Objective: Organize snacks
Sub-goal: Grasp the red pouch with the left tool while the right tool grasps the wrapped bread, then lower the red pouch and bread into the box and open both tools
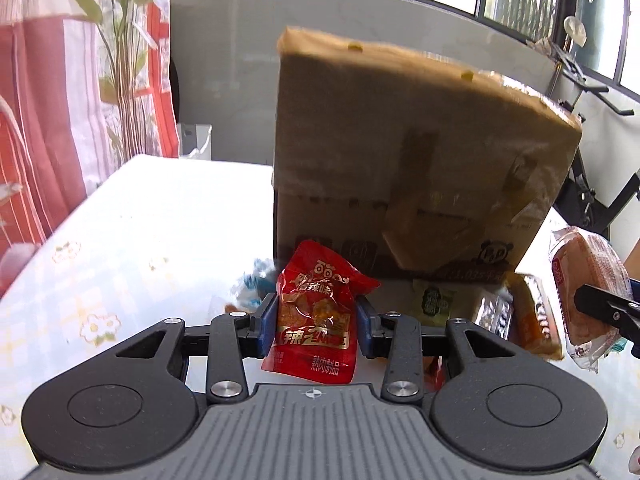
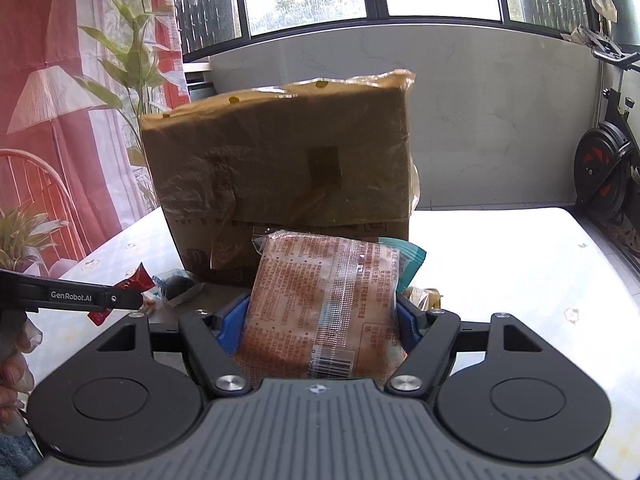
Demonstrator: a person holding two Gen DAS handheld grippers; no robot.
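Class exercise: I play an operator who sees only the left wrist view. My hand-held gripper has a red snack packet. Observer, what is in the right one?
Observer: The right hand-held gripper is shut on a clear-wrapped brown pastry packet.
Operator: Which face of that packet shows?
Observer: The printed back, with a barcode near the bottom.
Operator: Anything behind it that I miss?
Observer: A teal wrapper edge sticks out at its upper right, in front of the cardboard box.
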